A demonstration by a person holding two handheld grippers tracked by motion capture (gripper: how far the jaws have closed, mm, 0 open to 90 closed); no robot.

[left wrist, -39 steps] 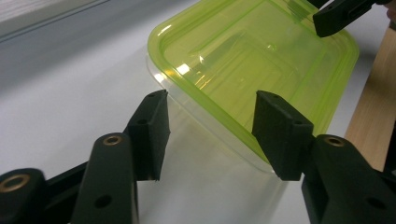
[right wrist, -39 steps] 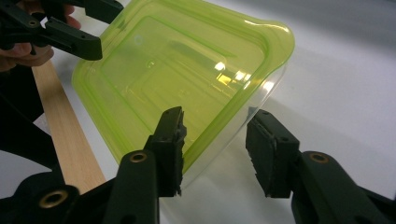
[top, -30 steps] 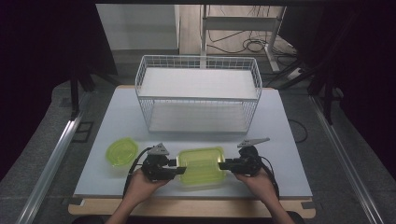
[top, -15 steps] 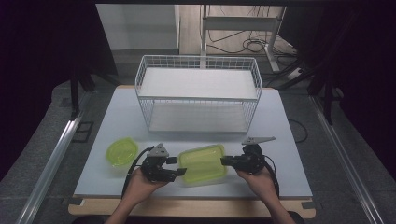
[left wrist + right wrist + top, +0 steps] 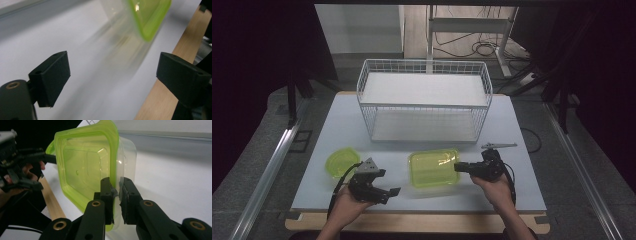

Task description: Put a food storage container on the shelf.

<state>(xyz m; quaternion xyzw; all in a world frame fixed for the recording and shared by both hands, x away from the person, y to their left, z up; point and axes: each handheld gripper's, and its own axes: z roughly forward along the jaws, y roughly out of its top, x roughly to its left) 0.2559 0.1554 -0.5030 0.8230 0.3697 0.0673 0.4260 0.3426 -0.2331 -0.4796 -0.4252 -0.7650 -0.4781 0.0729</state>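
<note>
On worktop [image 5: 512,125] near centre: green-rimmed container [image 5: 434,166], right edge clamped between jaws of right gripper [image 5: 458,167]. Left gripper [image 5: 396,191] just left of container, nearer front edge, apart from it; jaws wide apart after just opening, nothing between. Green bowl [image 5: 341,162] further left. Wire basket [image 5: 424,100] beyond, far side

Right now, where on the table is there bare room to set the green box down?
Bare: the strip left of the wire basket, the right side past the right claw, and the patch between the round bowl and the green box. Crowded: the front edge, where the left claw hovers.
</note>
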